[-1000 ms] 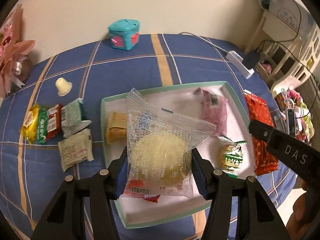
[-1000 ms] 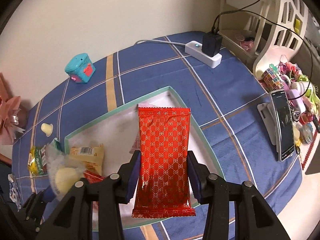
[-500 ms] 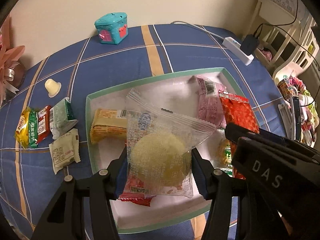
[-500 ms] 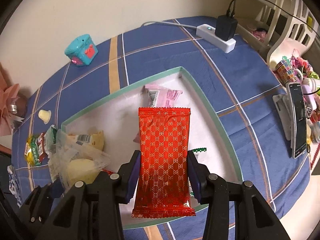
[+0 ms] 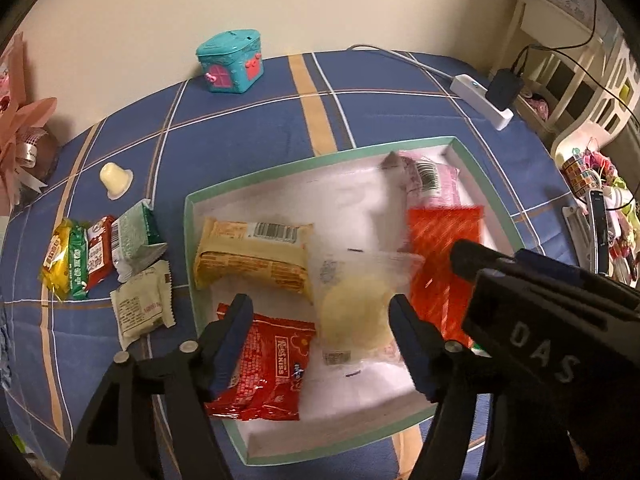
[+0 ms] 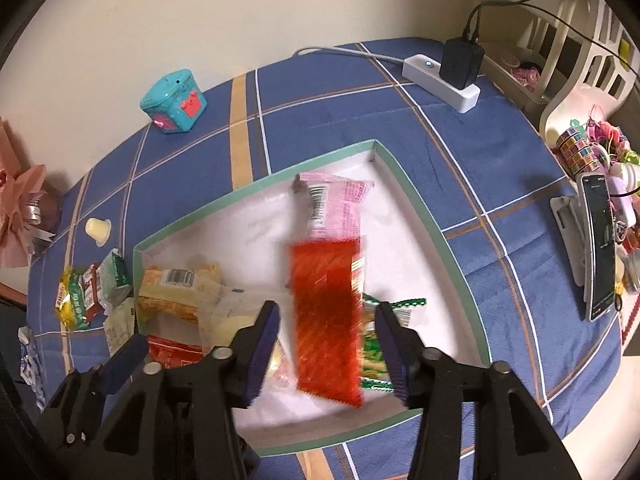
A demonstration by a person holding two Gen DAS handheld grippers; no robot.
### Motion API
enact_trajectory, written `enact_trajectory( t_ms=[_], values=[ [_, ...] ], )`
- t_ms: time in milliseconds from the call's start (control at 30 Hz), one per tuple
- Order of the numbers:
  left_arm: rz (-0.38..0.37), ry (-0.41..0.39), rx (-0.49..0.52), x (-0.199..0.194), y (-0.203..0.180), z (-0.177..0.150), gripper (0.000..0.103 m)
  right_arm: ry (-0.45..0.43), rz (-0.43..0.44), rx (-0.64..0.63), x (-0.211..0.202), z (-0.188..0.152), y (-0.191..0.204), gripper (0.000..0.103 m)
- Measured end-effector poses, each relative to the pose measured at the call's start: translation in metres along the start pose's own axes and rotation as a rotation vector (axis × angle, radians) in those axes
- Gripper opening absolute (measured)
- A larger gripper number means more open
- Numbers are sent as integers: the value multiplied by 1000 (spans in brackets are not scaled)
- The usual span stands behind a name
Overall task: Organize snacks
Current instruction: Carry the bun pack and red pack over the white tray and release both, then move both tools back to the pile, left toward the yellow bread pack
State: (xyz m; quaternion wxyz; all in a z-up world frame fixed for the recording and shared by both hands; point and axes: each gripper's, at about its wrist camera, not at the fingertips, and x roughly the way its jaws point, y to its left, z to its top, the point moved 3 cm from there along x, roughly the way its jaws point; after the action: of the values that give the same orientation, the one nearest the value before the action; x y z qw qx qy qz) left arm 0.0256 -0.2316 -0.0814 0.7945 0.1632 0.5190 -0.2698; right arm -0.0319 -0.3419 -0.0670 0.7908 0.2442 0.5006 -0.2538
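A white tray with a green rim (image 5: 320,158) (image 6: 424,216) lies on the blue checked cloth. My left gripper (image 5: 320,320) hangs above it with its jaws opening. The clear bag with a yellow cake (image 5: 356,312) is blurred and free between the pads, which do not press on it. My right gripper (image 6: 326,326) is also opening above the tray. The red patterned packet (image 6: 326,320) (image 5: 444,248) is blurred and loose between its pads. In the tray lie a yellow biscuit pack (image 5: 252,256), a red candy bag (image 5: 268,368), a pink packet (image 6: 332,204) and a green snack (image 6: 380,344).
Left of the tray lie several small packets (image 5: 108,268) and a cream jelly cup (image 5: 115,178). A teal toy box (image 5: 232,62) stands by the wall. A white power strip (image 6: 440,80) sits at the back right, a phone on a stand (image 6: 598,248) at the right.
Both grippers opened and let go. The clear cake bag and the red packet slipped from the pads and are dropping toward the tray.
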Motion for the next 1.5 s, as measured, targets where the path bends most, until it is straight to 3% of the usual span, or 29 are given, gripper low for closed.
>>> enact_trajectory(
  t_ms=[400,867,1167,1233,1300,1367,1500],
  values=[
    [21,4,-79,-5,27,1,76,8,-12,-1,-2,0,1,59],
    [103,-21,-359,-16,126,-3,76,-2,-23,-43,-4,-6,16,58],
    [112,-39,-393,-24,143,-4,76,-9,-25,-82,-7,-9,33,59],
    [110,-36,-391,-24,143,-4,79,-12,-27,-90,-7,-10,36,67],
    [116,-29,-389,-22,143,-5,93,-22,-30,-93,-7,-11,37,90],
    [139,-22,-389,-19,144,-6,100,-30,-38,-96,-7,-11,38,98],
    [162,-18,-393,-18,147,-8,101,-33,-30,-104,-6,-10,39,103]
  ],
)
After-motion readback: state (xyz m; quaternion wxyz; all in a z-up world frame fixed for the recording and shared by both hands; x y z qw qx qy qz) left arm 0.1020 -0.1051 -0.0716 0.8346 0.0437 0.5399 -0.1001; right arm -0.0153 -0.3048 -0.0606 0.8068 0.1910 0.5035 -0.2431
